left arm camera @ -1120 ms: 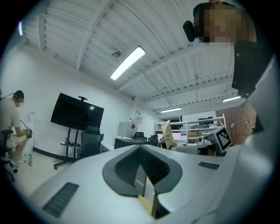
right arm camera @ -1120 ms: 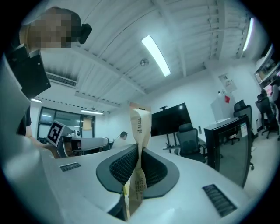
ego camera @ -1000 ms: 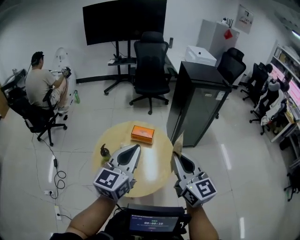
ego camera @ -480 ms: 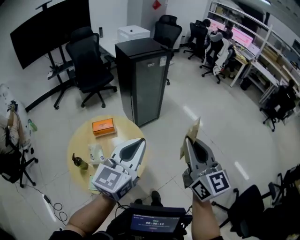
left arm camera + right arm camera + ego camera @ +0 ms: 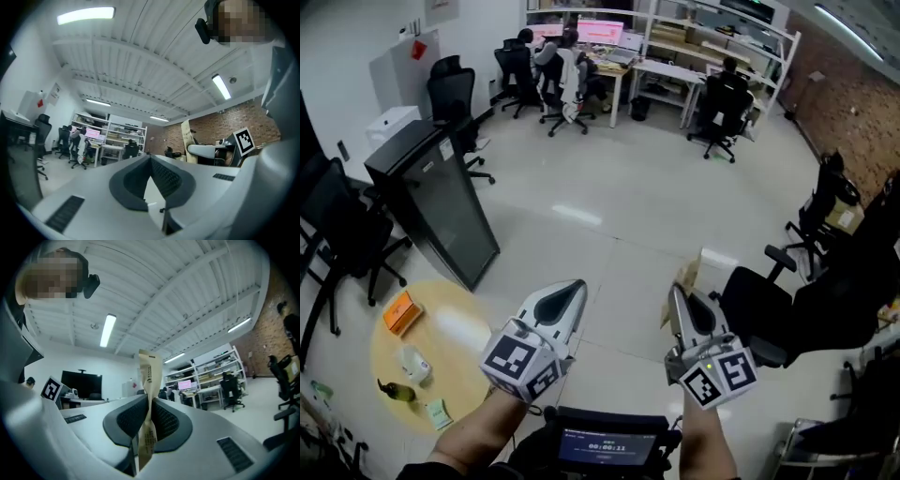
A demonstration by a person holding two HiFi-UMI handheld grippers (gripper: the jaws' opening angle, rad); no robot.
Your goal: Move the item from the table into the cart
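In open office, well apart from round counter [image 5: 455, 333] at lower left: right gripper [image 5: 678, 296] holding packet [image 5: 685, 277], fingers pinching it tight across middle. Left gripper [image 5: 574, 289] riding alongside, fingers pressed together, nothing between. Carry step looking under way: packet off counter, in air over floor. Cart not showing in any view, so next move calling for finding it, then lowering packet inside before letting go. Packet appearing thin, tan, paper-like, printed, twisted at grip, top standing above fingers; likely light and floppy.
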